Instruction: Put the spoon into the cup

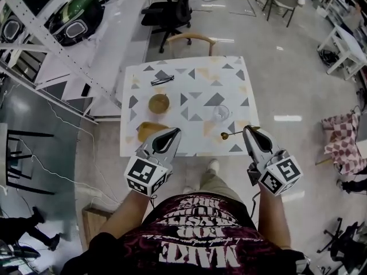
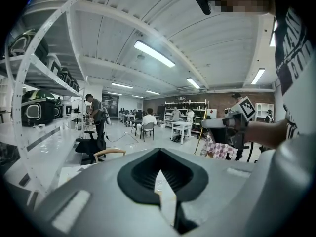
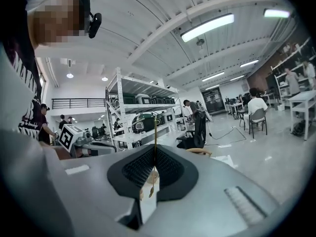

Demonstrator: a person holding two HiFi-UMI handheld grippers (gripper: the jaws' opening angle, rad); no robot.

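A table (image 1: 198, 85) with a triangle-patterned top stands in front of the person, and a wooden chair (image 1: 192, 38) stands at its far side. Both grippers are held over the table's near edge.

The left gripper (image 1: 172, 135) has its fingers (image 2: 143, 169) closed together with nothing between them. In the head view its tip lies next to a tan dish (image 1: 148, 129) at the table's near left. Beyond that dish sits a brown bowl (image 1: 159, 103), which could be a cup; the view from above is too small to tell. The glass cup (image 1: 221, 113) stands empty on the right half of the table, well apart from the brown bowl. A pair of eyeglasses (image 1: 162, 80) lies towards the far left.

The right gripper (image 1: 249, 132) has its fingers (image 3: 170, 169) clamped on the handle of the thin gold spoon (image 1: 231, 134). The spoon sticks out leftward from the gripper's tip, above the table and just on the near side of the glass cup, not in it. In the right gripper view the spoon (image 3: 155, 137) rises straight out from between the fingers.
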